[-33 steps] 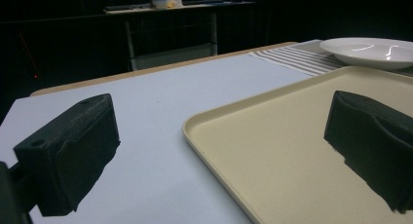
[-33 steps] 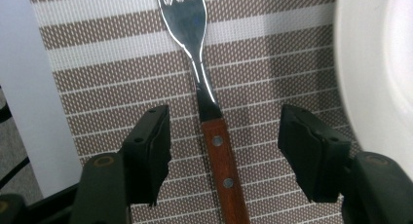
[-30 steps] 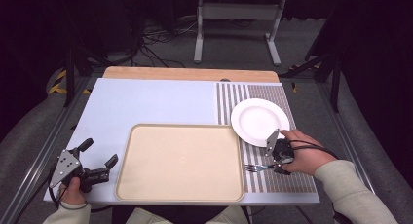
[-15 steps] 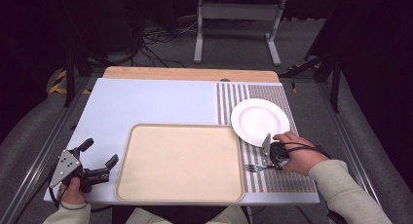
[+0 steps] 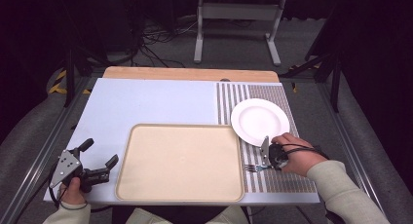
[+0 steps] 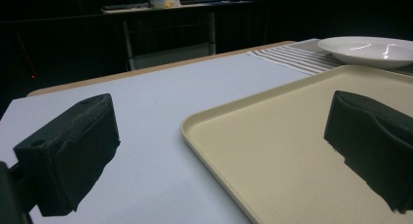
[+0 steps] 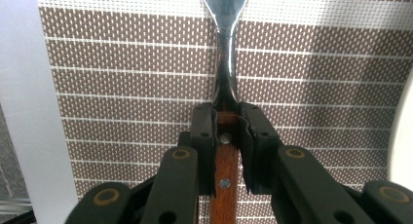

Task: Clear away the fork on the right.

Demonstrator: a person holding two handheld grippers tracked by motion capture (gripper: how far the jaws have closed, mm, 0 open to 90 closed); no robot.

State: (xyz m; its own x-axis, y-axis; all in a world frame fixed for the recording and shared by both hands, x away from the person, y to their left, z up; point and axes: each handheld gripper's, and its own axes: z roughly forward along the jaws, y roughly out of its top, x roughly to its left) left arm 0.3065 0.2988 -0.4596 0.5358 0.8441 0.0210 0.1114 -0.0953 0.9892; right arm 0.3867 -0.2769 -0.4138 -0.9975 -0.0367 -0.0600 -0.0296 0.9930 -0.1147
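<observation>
Jaws of the right gripper (image 7: 226, 131) have just been closing and now pinch the wooden handle of the fork (image 7: 225, 73), whose steel neck runs straight ahead over the striped mat (image 7: 122, 87). Beyond that gripper lies the plate (image 5: 259, 121). The left gripper (image 6: 219, 151) holds its jaws spread with nothing between them, one jaw over the tray (image 6: 272, 151).

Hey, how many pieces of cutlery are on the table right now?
1: a metal fork with a wooden handle lies on the brown striped placemat just right of the beige tray, below the round white plate, its handle clamped in the right gripper.
</observation>
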